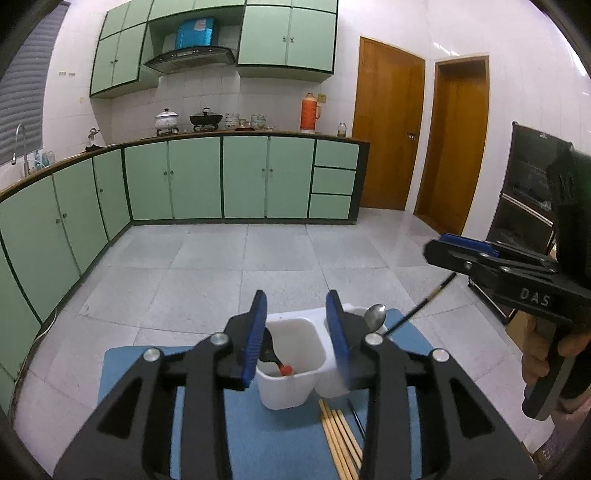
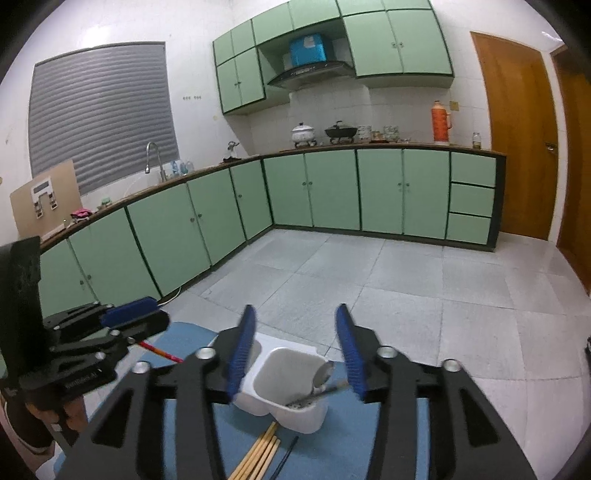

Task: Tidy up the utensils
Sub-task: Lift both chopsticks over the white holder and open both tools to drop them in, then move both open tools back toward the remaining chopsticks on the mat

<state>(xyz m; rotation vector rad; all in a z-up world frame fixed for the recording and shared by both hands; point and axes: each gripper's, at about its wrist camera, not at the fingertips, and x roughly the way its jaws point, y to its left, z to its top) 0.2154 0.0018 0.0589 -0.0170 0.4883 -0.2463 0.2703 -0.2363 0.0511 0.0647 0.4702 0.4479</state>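
Kitchen backdrop. Pale green base cabinets [image 2: 380,192] run in an L along two walls under a dark wooden surface [image 2: 369,147]. Matching wall cabinets [image 1: 288,35] above; range hood [image 1: 190,59] between them, blue box [image 2: 308,48] on top. On the surface: white lidded pot [image 1: 167,119], black wok [image 1: 206,118], orange thermos [image 1: 309,112], small jar [image 1: 342,129]. Faucet [image 2: 153,157] near a grey shuttered window [image 2: 101,114]. Two wooden doors [image 1: 388,133] at right. Grey tiled floor [image 2: 388,288].
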